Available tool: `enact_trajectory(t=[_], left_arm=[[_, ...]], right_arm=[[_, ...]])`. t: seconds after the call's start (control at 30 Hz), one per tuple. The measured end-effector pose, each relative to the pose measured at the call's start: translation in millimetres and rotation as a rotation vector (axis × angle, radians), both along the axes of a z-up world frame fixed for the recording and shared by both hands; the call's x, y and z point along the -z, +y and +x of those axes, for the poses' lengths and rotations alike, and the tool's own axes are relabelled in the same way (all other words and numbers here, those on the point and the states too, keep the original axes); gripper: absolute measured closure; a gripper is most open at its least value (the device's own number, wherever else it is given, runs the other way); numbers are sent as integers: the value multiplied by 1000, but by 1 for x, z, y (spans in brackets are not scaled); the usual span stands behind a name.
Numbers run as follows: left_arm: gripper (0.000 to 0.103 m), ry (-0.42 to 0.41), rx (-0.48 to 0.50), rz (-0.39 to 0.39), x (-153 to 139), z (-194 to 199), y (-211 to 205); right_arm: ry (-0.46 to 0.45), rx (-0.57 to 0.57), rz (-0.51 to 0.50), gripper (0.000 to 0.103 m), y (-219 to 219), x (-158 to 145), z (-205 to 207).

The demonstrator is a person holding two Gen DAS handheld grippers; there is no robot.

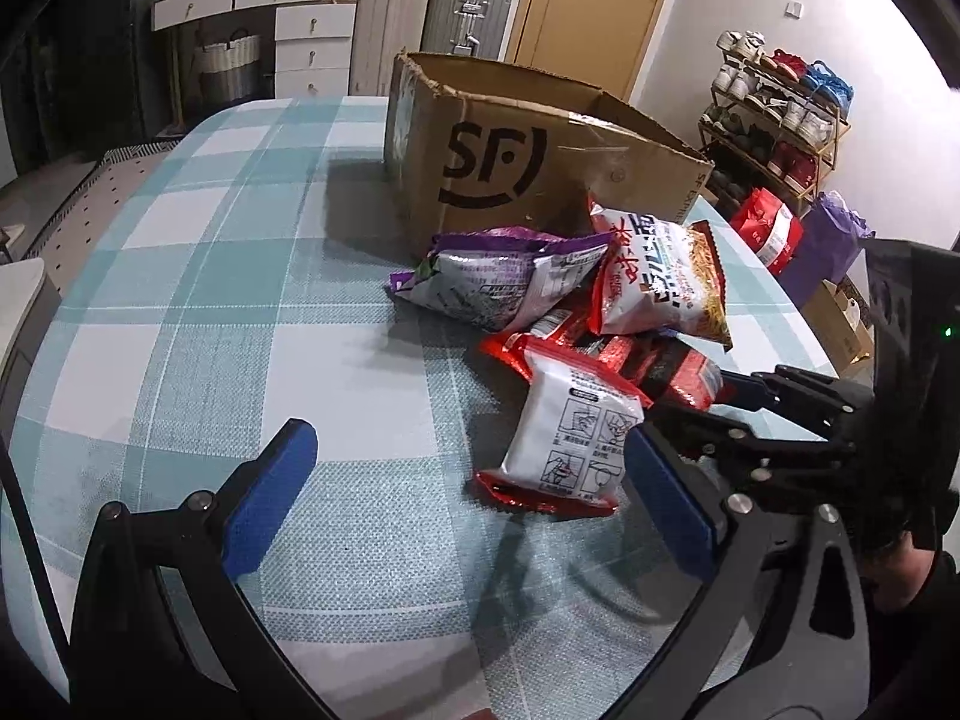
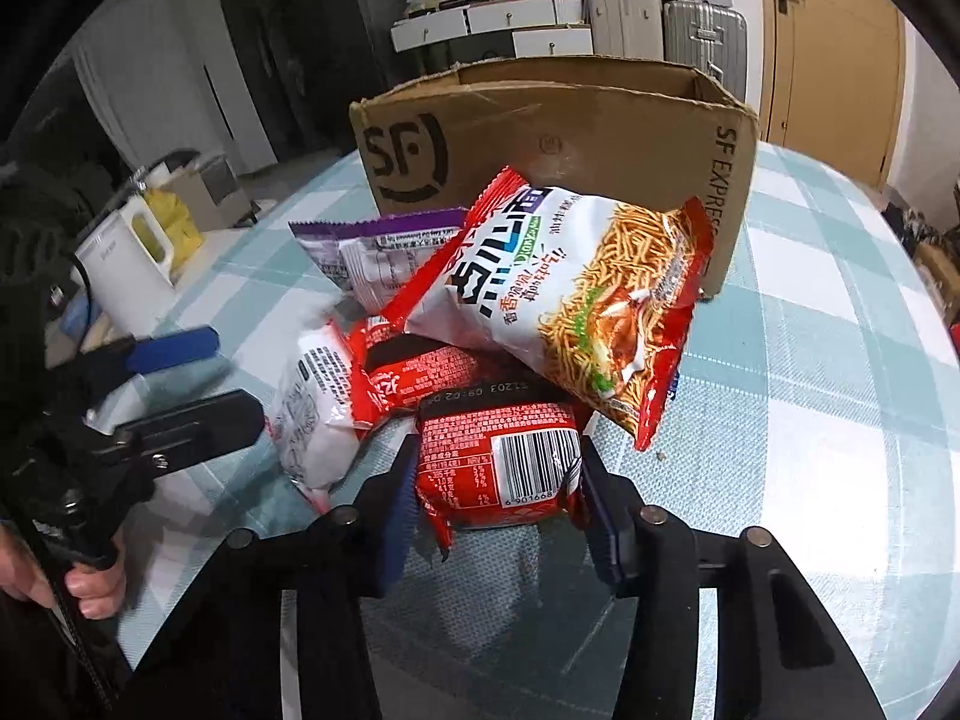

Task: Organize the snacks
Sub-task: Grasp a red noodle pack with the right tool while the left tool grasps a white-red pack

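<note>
A pile of snack packs lies on the checked tablecloth in front of an open cardboard SF box (image 1: pixel 510 168) (image 2: pixel 558 138). On top lies a red-and-white noodle snack bag (image 2: pixel 576 306) (image 1: pixel 654 276), beside a purple bag (image 1: pixel 498 276) (image 2: pixel 384 252) and a white-and-red pack (image 1: pixel 570 438) (image 2: pixel 312 408). My right gripper (image 2: pixel 498 468) is shut on a red pack with a barcode (image 2: pixel 504 456) at the pile's near edge. My left gripper (image 1: pixel 468 480) is open above the cloth, its right finger next to the white-and-red pack.
A white kettle (image 2: pixel 126 264) stands at the table's left edge in the right wrist view. A shoe rack (image 1: pixel 774 120), red and purple bags (image 1: pixel 792 234), drawers and suitcases (image 1: pixel 468 12) stand beyond the table (image 1: pixel 180 300).
</note>
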State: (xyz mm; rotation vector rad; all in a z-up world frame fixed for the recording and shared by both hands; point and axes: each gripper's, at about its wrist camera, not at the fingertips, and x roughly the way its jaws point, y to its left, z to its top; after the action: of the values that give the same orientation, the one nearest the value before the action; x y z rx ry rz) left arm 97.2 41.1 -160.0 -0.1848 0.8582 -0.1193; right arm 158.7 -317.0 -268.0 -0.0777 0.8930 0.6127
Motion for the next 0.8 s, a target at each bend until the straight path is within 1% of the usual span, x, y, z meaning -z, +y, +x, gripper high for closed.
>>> enact_trajectory(t=[0.07,0.13,0.43,0.8], left_arm=[[1,-1,1,1,0,-1,0],[1,-2,1,4,0,-1,0],[1,15,5,-2,1,-2,-2],[1,23,25,12,0,2,-10]], right_arm=[[20,18,50,55,-8,0,0],[29,30,76,55,-15,-1,-1],[32,58,122,55,-34,-8,-13],[17,87,164,55,-54,-15,-27]])
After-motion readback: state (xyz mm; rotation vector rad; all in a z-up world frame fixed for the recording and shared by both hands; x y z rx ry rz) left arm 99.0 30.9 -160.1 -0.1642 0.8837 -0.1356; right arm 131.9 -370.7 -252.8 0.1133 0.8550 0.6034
